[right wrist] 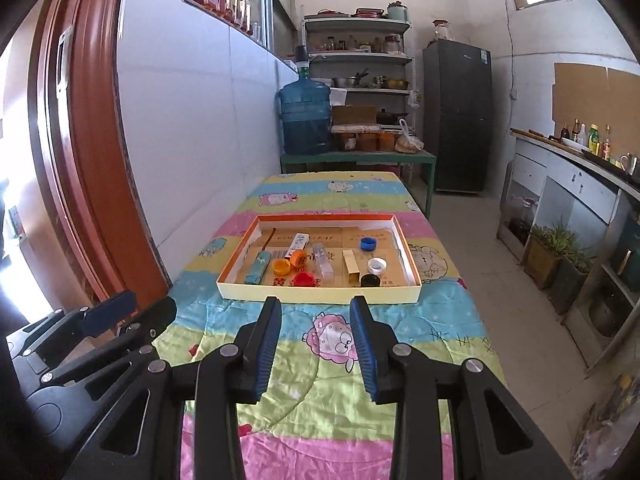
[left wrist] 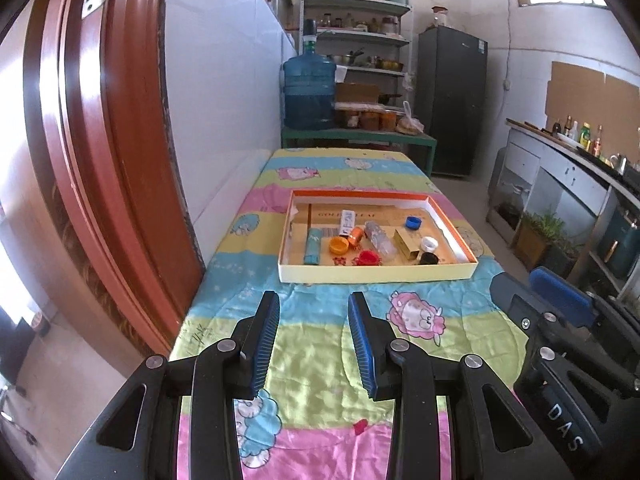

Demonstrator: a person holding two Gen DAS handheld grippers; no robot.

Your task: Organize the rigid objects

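A shallow cardboard tray (left wrist: 376,273) (right wrist: 320,294) with an orange rim lies on the cartoon-print table cover. In it lie a teal tube (left wrist: 312,246), an orange cap (left wrist: 338,245), a red cap (left wrist: 367,257), a clear plastic bottle (left wrist: 380,238), a tan box (left wrist: 406,243), and blue (left wrist: 413,222), white (left wrist: 429,243) and black (left wrist: 428,258) caps. My left gripper (left wrist: 314,300) is open and empty, hovering short of the tray's near wall. My right gripper (right wrist: 316,305) is open and empty, also just before the tray. Each gripper shows at the edge of the other's view.
A red-brown door frame (left wrist: 100,160) and white wall run along the table's left side. A green bench with a blue water jug (left wrist: 309,92) stands beyond the far end. A kitchen counter (right wrist: 580,184) and potted plants (right wrist: 552,252) line the right side across an aisle.
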